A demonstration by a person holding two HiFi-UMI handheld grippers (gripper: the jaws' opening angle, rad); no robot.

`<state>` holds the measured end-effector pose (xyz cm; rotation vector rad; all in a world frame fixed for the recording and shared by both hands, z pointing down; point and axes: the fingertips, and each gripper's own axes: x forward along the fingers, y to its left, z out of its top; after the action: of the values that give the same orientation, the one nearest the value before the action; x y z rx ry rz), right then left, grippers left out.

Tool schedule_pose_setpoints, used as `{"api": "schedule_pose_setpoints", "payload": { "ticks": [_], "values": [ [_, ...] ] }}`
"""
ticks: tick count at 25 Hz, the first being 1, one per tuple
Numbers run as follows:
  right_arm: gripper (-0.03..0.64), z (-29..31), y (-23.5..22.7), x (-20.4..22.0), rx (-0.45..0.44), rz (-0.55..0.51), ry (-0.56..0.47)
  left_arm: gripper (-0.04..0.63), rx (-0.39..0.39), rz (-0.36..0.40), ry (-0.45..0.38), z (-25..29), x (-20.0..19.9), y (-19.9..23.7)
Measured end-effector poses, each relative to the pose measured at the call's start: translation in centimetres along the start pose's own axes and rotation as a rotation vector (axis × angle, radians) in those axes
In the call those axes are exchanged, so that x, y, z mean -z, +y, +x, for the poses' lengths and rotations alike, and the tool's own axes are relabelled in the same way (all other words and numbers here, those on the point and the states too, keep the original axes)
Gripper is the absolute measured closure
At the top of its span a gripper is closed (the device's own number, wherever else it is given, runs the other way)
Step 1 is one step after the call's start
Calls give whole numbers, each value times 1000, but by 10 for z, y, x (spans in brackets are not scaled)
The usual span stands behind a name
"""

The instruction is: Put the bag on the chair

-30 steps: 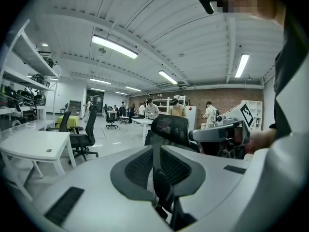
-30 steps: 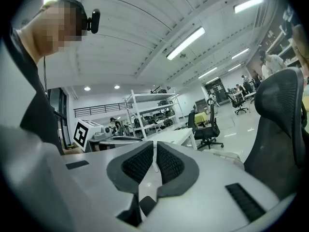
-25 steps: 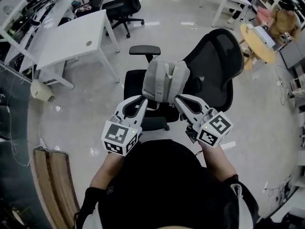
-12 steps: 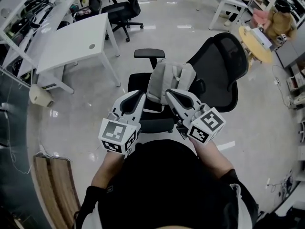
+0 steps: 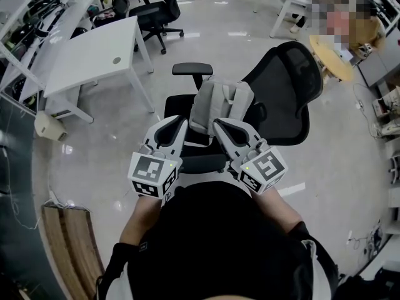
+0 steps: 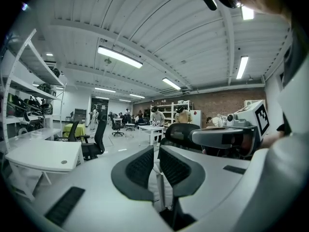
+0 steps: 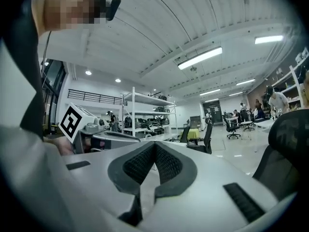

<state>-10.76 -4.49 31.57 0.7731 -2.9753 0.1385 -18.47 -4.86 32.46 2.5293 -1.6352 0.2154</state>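
A grey backpack [image 5: 220, 102] stands upright on the seat of a black mesh office chair [image 5: 284, 86], leaning on the backrest with its straps facing me. In the head view both grippers sit close together just in front of the bag's lower edge. The left gripper [image 5: 178, 122] is shut; its own view [image 6: 155, 151] shows the pads together with only a thin pale strip in the slit below them. The right gripper [image 5: 220, 125] is shut too, its pads meeting with nothing between them [image 7: 154, 146]. Whether either tip touches the bag I cannot tell.
The chair's left armrest [image 5: 192, 69] juts out beyond the bag. A white table [image 5: 94, 55] stands to the left, a second black chair [image 5: 156, 8] behind it, a round yellowish table [image 5: 331, 52] at the right, and a wooden bench [image 5: 69, 242] at lower left.
Both grippers have drawn closer together in front of the bag, the right one shifting left and rolling. The bag stays in place on the seat.
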Motion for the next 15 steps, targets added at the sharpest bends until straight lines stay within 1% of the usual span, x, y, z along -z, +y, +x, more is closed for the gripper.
{"api": "schedule_pose_setpoints", "payload": {
  "ticks": [4, 8, 15],
  "values": [
    [589, -8, -14, 9, 37, 22, 14, 548, -26, -12, 19, -1, 9, 6],
    [589, -14, -24, 15, 52, 33, 23, 548, -41, -22, 27, -2, 13, 8],
    [589, -15, -27, 15, 46, 35, 22, 548, -44, -28, 43, -2, 20, 5]
  ]
}}
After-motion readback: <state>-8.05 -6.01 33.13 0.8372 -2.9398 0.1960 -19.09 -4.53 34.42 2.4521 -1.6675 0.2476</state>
